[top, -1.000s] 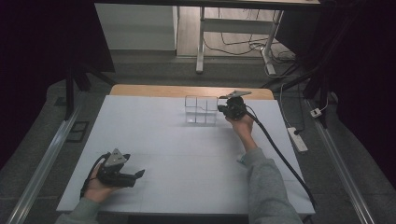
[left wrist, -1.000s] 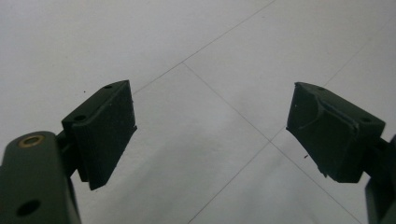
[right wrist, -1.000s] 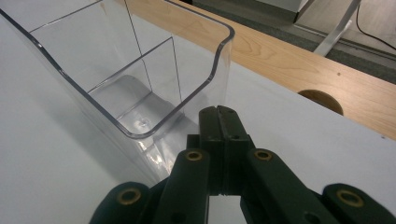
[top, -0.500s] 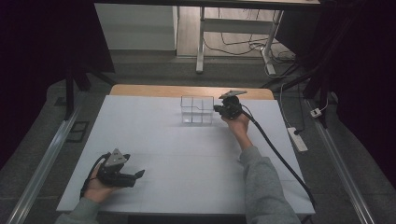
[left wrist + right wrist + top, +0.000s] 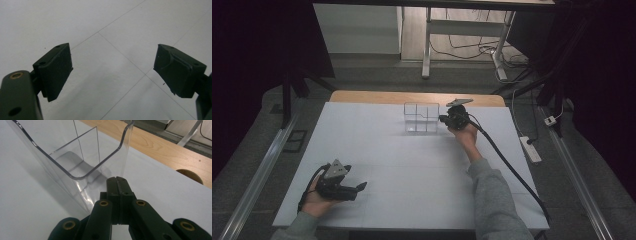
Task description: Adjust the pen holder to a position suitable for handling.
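The right gripper [image 5: 446, 119] sits at the far side of the table, its tip against the right side wall of a clear plastic organizer [image 5: 421, 118] that stands on the white table cover [image 5: 412, 165] near the wooden table edge [image 5: 362, 96]. In this high view the left gripper [image 5: 360, 187] rests low at the near left, well apart from the box, held in a hand [image 5: 314, 200] lying on the cover.

In the left gripper view, the left gripper [image 5: 112, 72] has its two black jaws spread wide with nothing between them; below lies bare white cover crossed by thin seam lines.

In the right gripper view, the right gripper [image 5: 117, 181] has its jaws pressed flat together, with no gap and nothing caught between them. The tip meets the lower outer wall of the clear plastic organizer [image 5: 75, 157], whose dividers split it into empty compartments. Whether the tip truly presses on the wall or stops just short is hard to tell through the glare on the plastic.

As a judgement, the work looks like nudging or repositioning the box with the closed tip, and it seems to be at an early or middle stage: contact is about made, the box stands upright near the back edge, and where it should end up is not evident.
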The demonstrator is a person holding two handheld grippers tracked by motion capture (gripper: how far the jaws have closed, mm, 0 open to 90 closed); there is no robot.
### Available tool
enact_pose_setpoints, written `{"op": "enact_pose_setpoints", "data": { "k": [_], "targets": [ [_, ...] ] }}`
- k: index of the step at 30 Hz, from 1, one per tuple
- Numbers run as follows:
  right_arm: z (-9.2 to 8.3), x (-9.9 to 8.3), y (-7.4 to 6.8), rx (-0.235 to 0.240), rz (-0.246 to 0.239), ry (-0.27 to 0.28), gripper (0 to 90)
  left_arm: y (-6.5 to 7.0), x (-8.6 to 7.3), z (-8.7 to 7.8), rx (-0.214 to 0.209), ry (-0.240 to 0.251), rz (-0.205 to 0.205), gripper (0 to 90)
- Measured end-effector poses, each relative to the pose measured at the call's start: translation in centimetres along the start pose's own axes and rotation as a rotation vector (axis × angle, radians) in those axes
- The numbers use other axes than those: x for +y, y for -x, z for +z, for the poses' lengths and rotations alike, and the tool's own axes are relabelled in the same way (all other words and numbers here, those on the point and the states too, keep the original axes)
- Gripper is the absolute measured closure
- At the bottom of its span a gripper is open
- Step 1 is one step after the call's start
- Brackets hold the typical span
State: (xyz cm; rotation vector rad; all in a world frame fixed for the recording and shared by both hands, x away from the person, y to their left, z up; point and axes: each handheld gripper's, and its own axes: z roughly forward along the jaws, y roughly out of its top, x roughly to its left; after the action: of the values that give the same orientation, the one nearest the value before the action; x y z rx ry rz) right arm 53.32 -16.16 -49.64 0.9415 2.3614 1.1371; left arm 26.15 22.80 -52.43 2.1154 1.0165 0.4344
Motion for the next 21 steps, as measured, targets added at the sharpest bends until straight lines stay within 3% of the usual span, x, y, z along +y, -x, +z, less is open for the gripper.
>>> {"op": "enact_pose_setpoints", "data": {
  "k": [5,13,20,21],
  "targets": [
    [-1.3,0.4,-0.5,-0.034,-0.057,0.003,89.2,-0.1,-0.1,0.0,0.003,0.000,-0.005,15.2],
    [-4.2,0.5,-0.9,-0.030,-0.078,0.022,87.7,-0.1,-0.1,-0.1,0.008,0.001,-0.009,15.2],
    [-6.8,-1.2,-1.2,-0.005,-0.031,0.025,60.1,-0.2,-0.1,-0.2,0.019,0.011,-0.016,15.2],
    [-6.8,-1.2,-1.2,-0.005,-0.031,0.025,60.1,-0.2,-0.1,-0.3,0.020,0.013,-0.017,15.2]
  ]
}}
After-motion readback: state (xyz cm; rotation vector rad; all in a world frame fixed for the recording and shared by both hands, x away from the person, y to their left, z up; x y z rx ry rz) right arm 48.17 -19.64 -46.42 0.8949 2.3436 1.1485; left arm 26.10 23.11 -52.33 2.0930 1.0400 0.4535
